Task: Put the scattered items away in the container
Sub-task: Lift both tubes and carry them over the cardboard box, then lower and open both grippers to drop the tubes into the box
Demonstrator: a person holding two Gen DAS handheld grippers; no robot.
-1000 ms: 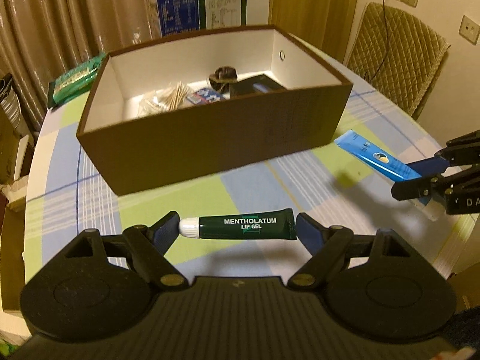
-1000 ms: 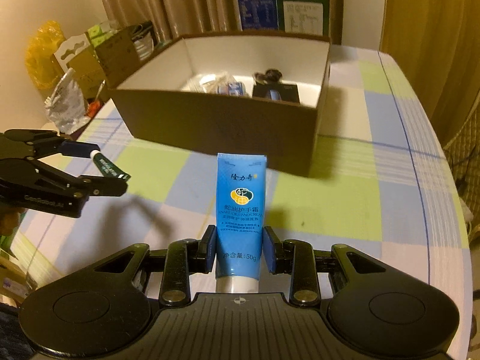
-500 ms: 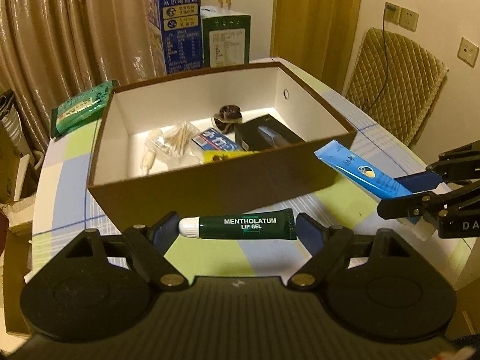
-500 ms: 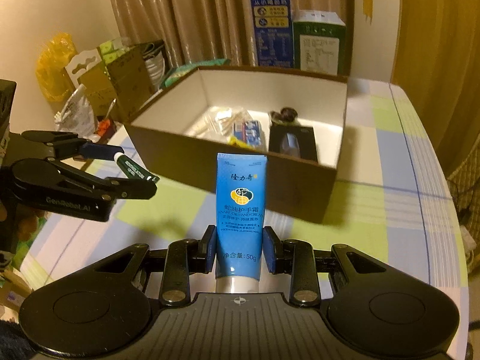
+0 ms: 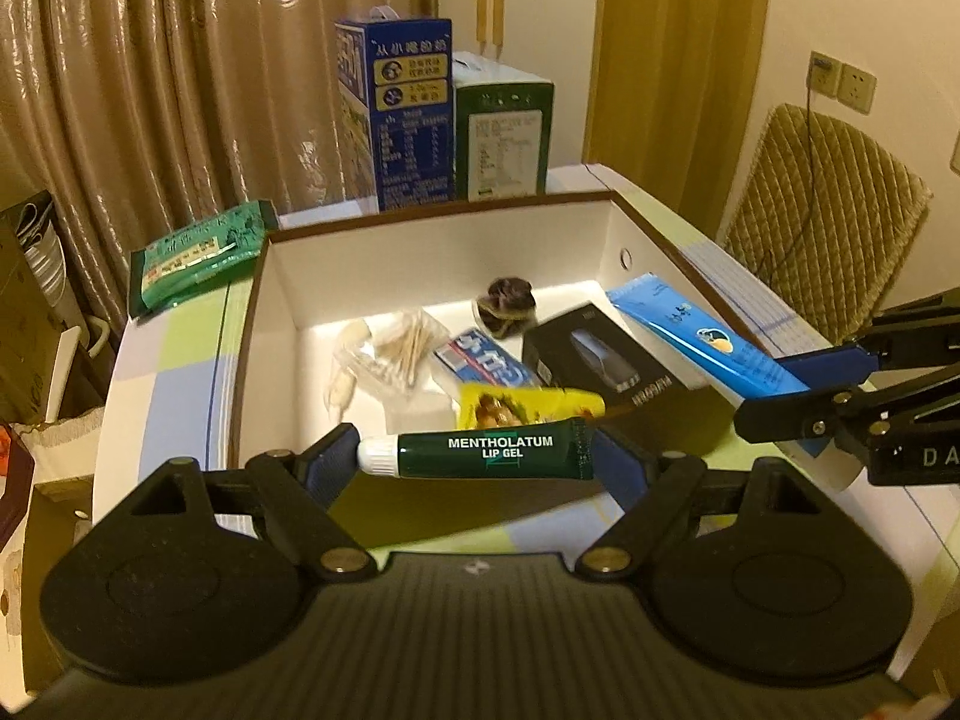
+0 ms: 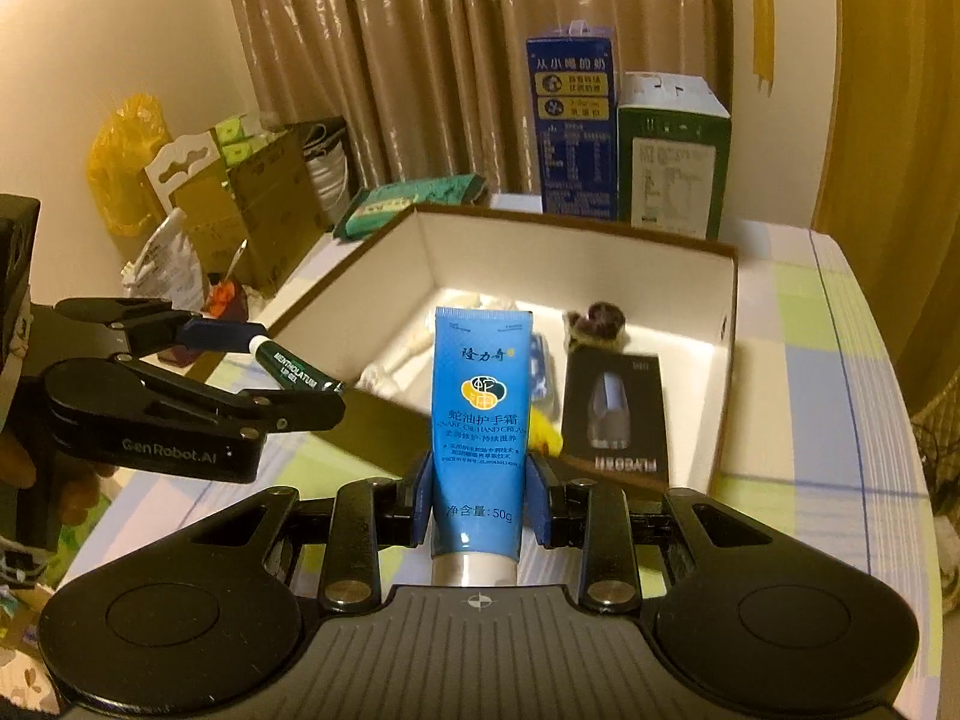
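With several items already lying in the box (image 5: 420, 222) ahead, the left gripper (image 5: 480, 456) clamps the lip gel tube (image 5: 486, 456) lengthwise and the right gripper (image 6: 478, 498) pinches the blue hand cream tube (image 6: 480, 414), both not yet dropped in.

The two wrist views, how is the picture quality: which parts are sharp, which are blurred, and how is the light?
Left wrist view: the lip gel tube held in the left gripper reads sharply, while the box and its contents are smeared; the light is dim and yellowish, the corners dark. Right wrist view: the blue hand cream tube in the right gripper is crisp, the near box wall is blurred, and straight edges bend.
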